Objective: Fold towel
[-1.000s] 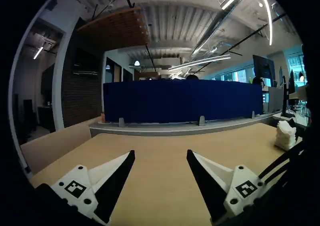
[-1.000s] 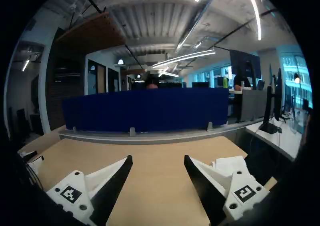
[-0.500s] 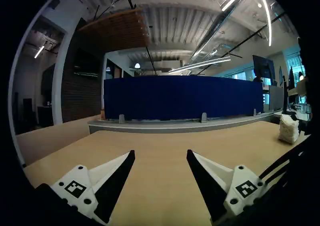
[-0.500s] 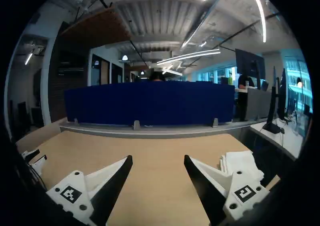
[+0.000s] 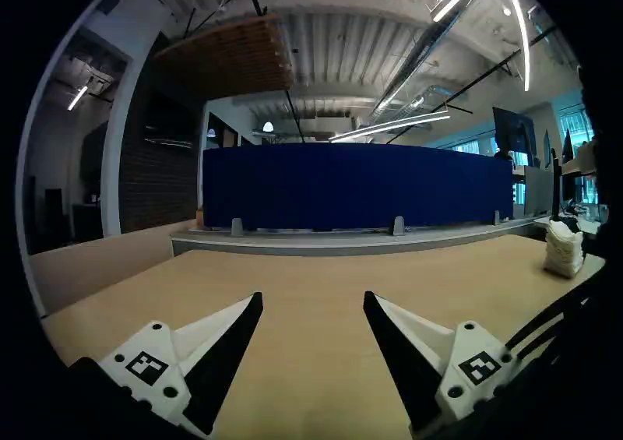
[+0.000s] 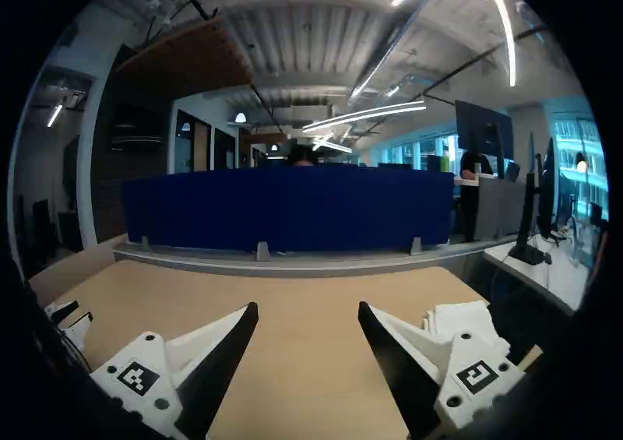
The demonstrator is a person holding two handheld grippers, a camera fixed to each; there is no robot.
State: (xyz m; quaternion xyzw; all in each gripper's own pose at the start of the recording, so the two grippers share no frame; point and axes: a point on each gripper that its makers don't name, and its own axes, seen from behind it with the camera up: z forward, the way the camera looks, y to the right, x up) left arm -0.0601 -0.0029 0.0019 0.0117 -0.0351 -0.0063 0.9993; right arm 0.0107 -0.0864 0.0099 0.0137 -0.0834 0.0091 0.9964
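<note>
Wooden table (image 5: 311,276). Blue divider panel (image 5: 350,187): along table's far edge. Left gripper (image 5: 311,296), right gripper (image 6: 307,306): over table's near side, jaws wide apart, empty. Folded white towel stack (image 6: 466,314): table's right edge, just past right gripper's right finger, well apart from left gripper.

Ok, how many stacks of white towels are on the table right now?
1: a stack of folded white towels at the table's right edge, beside the right gripper's right-hand finger. More could lie out of frame.

Smooth matt pale wood table (image 5: 311,272), soft white cloth towel stack (image 5: 562,249), matt blue fabric divider (image 5: 350,187)
</note>
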